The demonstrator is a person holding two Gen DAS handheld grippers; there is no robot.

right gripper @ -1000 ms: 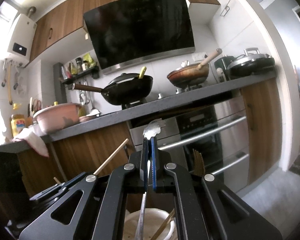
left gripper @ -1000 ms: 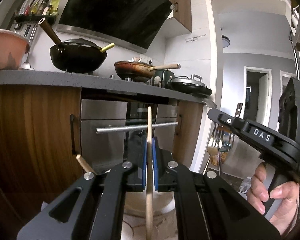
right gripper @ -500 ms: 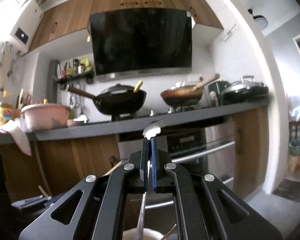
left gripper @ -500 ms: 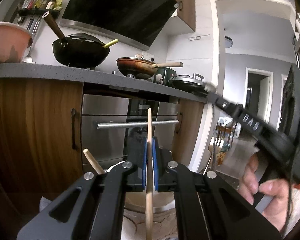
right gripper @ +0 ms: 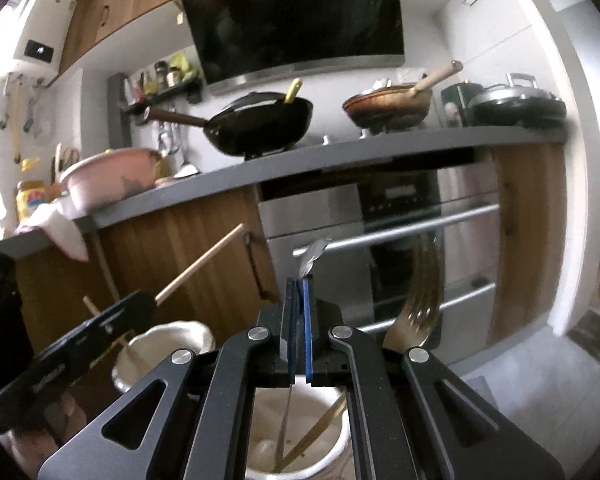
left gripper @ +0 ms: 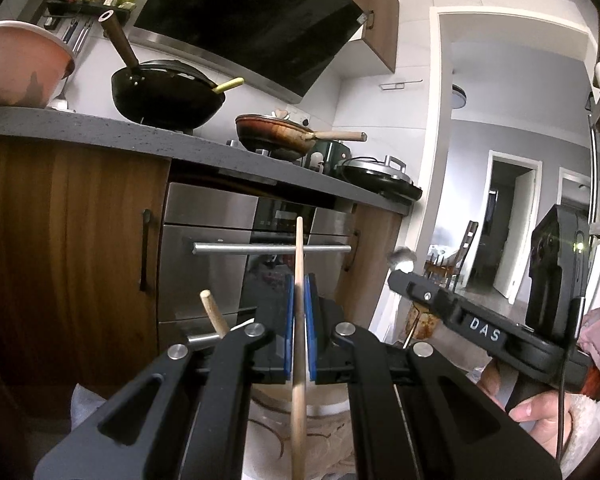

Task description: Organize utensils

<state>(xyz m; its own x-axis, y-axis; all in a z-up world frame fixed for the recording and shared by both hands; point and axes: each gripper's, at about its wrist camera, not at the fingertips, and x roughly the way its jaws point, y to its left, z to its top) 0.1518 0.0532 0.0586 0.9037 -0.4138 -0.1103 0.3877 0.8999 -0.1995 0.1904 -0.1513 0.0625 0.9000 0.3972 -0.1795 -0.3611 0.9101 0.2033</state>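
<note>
My left gripper (left gripper: 299,282) is shut on a thin wooden stick (left gripper: 299,248) that stands upright over a cream utensil holder (left gripper: 328,400). A second wooden stick (left gripper: 214,314) leans in that holder. My right gripper (right gripper: 299,286) is shut on a metal spoon (right gripper: 314,254), bowl end up, its handle reaching down into another cream holder (right gripper: 342,444). A golden fork (right gripper: 420,304) stands in this holder. In the right wrist view the left gripper (right gripper: 148,300) with its stick (right gripper: 204,260) hangs over the left holder (right gripper: 168,340). The left wrist view shows the right gripper (left gripper: 400,280) held by a hand.
A grey counter (right gripper: 340,156) carries a black wok (right gripper: 260,128), a brown pan (right gripper: 388,106), a lidded pot (right gripper: 516,104) and a pink pot (right gripper: 108,176). Below it are a steel oven (right gripper: 400,220) with bar handles and wooden cupboards (left gripper: 68,248). A doorway (left gripper: 512,220) opens on the right.
The right gripper has sunk with the spoon, whose handle now reaches into the holder beside the golden fork. The left gripper still holds its stick in about the same place.
</note>
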